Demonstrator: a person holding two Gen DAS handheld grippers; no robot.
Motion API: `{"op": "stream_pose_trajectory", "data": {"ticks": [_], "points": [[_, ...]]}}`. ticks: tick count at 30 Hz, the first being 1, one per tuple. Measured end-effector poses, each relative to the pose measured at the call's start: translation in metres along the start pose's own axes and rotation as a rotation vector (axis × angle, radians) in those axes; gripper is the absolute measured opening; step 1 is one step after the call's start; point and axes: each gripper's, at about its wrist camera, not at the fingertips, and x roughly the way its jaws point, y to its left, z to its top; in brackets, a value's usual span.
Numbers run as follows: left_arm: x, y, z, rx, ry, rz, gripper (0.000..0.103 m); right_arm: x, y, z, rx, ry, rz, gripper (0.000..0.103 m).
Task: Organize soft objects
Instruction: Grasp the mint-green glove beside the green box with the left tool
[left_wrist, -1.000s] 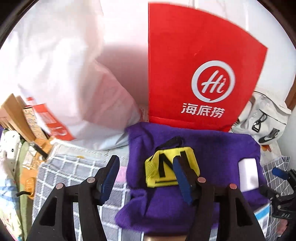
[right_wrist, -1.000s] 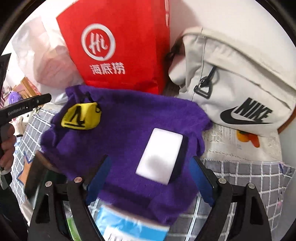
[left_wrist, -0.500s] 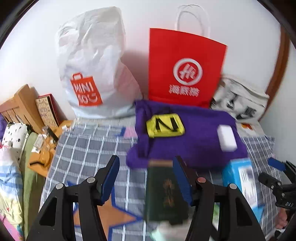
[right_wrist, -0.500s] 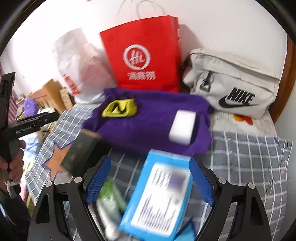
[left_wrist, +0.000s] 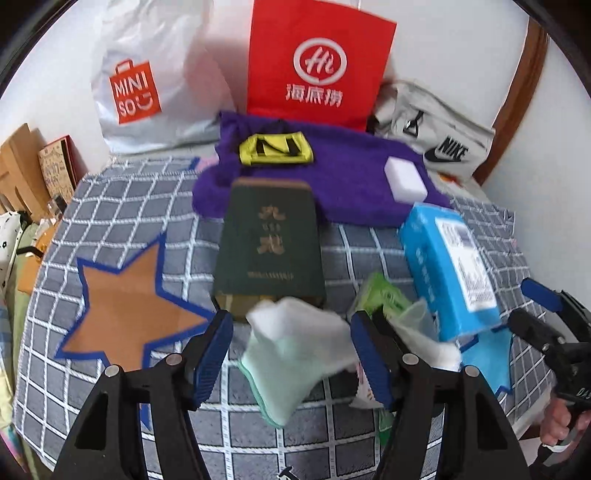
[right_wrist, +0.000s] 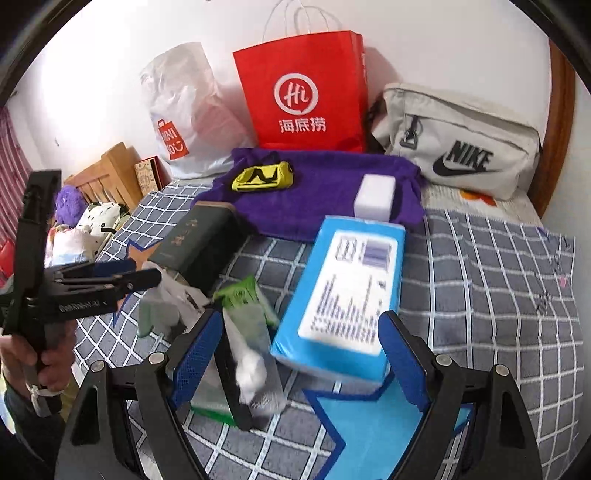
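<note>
both hand-held grippers, left (left_wrist: 290, 354) and right (right_wrist: 295, 354), hang spread wide.

We read "MINISO" in white on orange panel of plastic bag (left_wrist: 147, 79). Red bag (left_wrist: 317, 62) shows white ringed "Hi" logo, "海底捞" under it. Grey pouch (right_wrist: 461, 142) carries black "NIKE" with swoosh. Yellow pouch (left_wrist: 275, 148) bears big black "N". Green book (left_wrist: 269, 243) has gold characters on cover, too blurred for us to read. Blue box (right_wrist: 343, 295) label: print blurred, unreadable. Left gripper (right_wrist: 110, 282) shows white lettering on its side; we can't make it out.
</note>
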Motion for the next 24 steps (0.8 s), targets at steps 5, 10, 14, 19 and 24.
{"op": "stream_pose_trajectory", "data": {"ticks": [5, 10, 14, 19, 24], "points": [[0.016, 0.000, -0.007, -0.034, 0.016, 0.025, 0.064, 0.000, -0.006, -0.010, 0.020, 0.000, 0.008, 0.086], [0.025, 0.013, -0.011, -0.077, 0.035, 0.023, 0.023, 0.000, -0.006, -0.017, 0.019, -0.004, 0.012, 0.086], [0.018, 0.023, -0.021, -0.068, 0.020, 0.010, 0.013, 0.002, -0.003, -0.020, 0.021, 0.004, 0.025, 0.086], [-0.004, 0.043, -0.037, -0.089, -0.011, 0.044, 0.013, 0.005, 0.005, -0.025, 0.004, 0.014, 0.038, 0.086], [-0.007, 0.067, -0.046, -0.122, -0.015, 0.117, 0.013, 0.012, 0.019, -0.034, -0.039, 0.038, 0.043, 0.086]]}}
